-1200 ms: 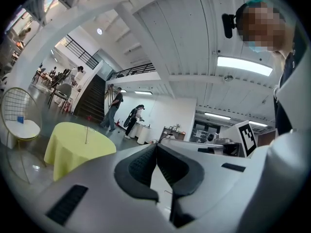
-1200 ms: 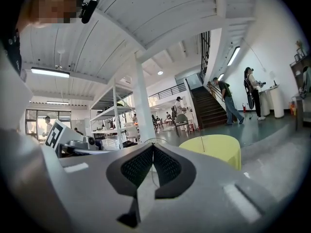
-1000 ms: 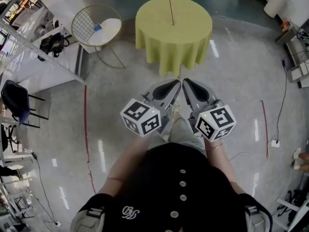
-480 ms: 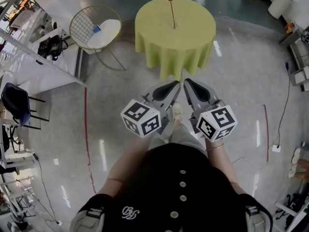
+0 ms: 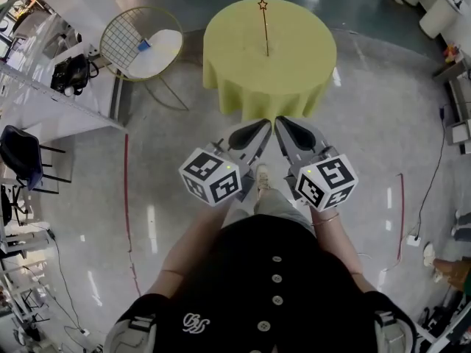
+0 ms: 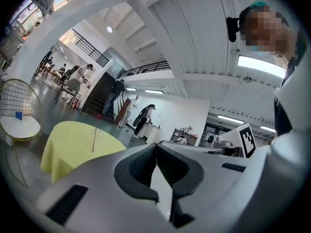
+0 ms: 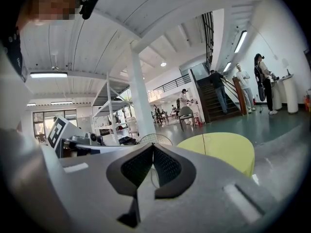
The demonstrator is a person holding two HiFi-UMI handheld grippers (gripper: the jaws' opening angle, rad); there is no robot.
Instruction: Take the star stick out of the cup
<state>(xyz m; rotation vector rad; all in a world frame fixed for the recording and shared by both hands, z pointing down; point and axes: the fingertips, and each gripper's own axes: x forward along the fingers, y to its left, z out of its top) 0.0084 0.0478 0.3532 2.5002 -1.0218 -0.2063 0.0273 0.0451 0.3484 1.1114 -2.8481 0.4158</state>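
Star stick [image 5: 265, 29] is standing upright near the middle of the round table with the yellow cloth [image 5: 243, 87], star tip at the top. It is well apart from both grippers, with bare floor in between.

- Left gripper [image 5: 254, 132]: its pads are pressing together at the tip, with nothing between them.
- Right gripper [image 5: 294, 131]: likewise clenched and empty. The two are pointing side by side toward the table.

Handling, as judged from here:
- The stick is looking very thin and long, so probably light and somewhat whippy; likely easy to bend or snap under a hard pinch.
- The star end is looking delicate, so I am favouring a hold on the plain shaft, around mid-height or lower.
- A straight upward lift is seeming wise, so the base is not dragging the cup over.

Hard to make out:
- The cup itself is not showing in the head view; only the stick is reading against the cloth.
- In the left gripper view the stick [image 6: 94, 140] is appearing as a hairline, and whether a clear vessel is surrounding its base I cannot tell.
- The right gripper view is showing the same thin line [image 7: 203, 143], its base cut off behind the gripper body.
- What the stick is made of is too small to tell.
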